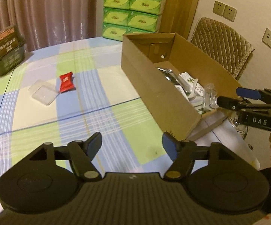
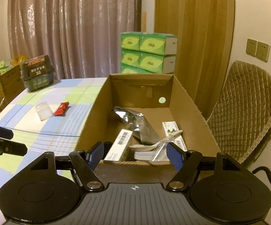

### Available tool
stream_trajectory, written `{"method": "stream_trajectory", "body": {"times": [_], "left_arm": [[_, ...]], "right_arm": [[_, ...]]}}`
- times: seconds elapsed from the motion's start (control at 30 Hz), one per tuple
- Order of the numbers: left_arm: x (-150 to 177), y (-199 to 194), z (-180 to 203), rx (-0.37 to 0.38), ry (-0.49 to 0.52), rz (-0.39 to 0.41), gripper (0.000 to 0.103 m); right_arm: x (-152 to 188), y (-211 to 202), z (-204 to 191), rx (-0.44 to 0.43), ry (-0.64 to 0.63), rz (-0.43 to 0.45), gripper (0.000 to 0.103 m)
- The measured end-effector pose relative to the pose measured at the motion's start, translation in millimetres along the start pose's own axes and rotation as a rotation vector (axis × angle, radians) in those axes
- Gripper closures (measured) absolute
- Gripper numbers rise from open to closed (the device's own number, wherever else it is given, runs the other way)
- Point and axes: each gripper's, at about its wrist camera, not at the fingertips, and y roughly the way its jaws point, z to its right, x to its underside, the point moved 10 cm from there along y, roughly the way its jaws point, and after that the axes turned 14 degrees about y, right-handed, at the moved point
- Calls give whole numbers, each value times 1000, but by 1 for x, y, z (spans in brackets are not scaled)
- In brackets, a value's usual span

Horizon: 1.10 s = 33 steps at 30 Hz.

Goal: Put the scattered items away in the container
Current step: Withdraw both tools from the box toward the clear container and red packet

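Note:
An open cardboard box stands on the checked tablecloth. Inside lie a silver foil pouch, small white cartons, a white spoon and a clear glass item. On the cloth to its left lie a red snack packet and a clear plastic case, side by side. My left gripper is open and empty above the cloth, before the box's near corner. My right gripper is open and empty over the box's near end.
A stack of green tissue packs stands behind the box. A dark green basket sits at the table's far left edge. A quilted chair is right of the box. Cardboard boxes stand off the table's left.

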Motion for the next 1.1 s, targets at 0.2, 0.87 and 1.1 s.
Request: {"method": "stream_trajectory", "body": {"times": [0.2,0.87,1.1], "left_arm": [[19,-18,-19,-16,-38,0,20],[67,-30,-140,-179,-75,-69,1],[47,4,-200,-186,-67,-49,1]], "right_arm": [[0,-8,-23,-13,-32,-1,32],[-9,30,-164,-230,-111,-84,30],[-16,108,-195,-227,-108,-165,30]]}}
